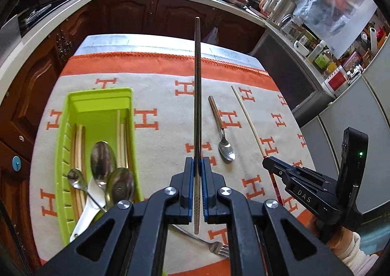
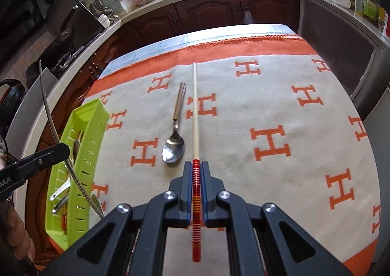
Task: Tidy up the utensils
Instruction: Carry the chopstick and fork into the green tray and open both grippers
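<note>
My left gripper (image 1: 197, 162) is shut on a grey metal chopstick (image 1: 198, 81), which sticks out forward above the table. To its left a lime-green utensil tray (image 1: 63, 129) holds spoons (image 1: 102, 159) and pale chopsticks. My right gripper (image 2: 196, 166) is shut on the red-banded end of a white chopstick (image 2: 194, 110), whose far end lies over the cloth. Just left of that chopstick a metal spoon (image 2: 174, 144) lies on the cloth. A fork (image 1: 217, 248) lies near the front edge, partly hidden under my left gripper.
An orange-and-cream cloth with H marks (image 2: 280, 117) covers the table. Dark wooden cabinets (image 1: 151, 15) and a counter with a sink run behind it. Bottles and jars (image 1: 324, 56) crowd the counter on the right. A person's hand (image 2: 17, 234) holds the left gripper.
</note>
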Demonstrator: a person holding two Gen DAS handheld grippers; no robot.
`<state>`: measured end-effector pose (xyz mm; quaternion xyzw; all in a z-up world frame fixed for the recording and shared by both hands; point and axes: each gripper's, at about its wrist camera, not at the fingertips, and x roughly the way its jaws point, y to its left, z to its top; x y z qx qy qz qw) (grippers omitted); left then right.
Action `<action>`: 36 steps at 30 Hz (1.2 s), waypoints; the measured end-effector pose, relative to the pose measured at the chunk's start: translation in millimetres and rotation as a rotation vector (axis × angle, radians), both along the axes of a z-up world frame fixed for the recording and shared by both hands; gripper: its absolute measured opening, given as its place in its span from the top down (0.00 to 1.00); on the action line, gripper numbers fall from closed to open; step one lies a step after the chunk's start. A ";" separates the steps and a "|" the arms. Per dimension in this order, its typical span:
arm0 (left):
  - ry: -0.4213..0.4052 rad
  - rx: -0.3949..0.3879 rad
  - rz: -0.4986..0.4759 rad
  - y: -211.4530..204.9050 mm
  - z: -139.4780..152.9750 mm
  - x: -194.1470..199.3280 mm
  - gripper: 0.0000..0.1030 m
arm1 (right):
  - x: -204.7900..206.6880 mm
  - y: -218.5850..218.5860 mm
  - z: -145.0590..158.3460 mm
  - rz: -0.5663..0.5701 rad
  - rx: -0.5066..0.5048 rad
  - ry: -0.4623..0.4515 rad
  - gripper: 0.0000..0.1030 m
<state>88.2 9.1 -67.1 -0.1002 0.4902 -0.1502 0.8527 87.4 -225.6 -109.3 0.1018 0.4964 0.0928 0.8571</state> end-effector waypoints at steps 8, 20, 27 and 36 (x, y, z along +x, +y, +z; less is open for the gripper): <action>0.007 0.021 0.099 56.4 14.8 -22.1 0.96 | -10.8 51.6 26.3 0.128 0.123 0.000 0.95; 0.025 -0.041 0.138 100.8 16.8 -47.8 0.97 | -15.2 143.7 22.8 0.323 0.192 0.094 0.95; 0.110 0.029 0.150 109.6 -15.5 -32.7 0.97 | -4.4 162.0 1.0 0.281 0.210 0.172 0.95; 0.216 0.044 0.178 113.4 -69.0 -23.0 0.86 | 0.7 169.4 -2.1 0.221 0.181 0.175 0.94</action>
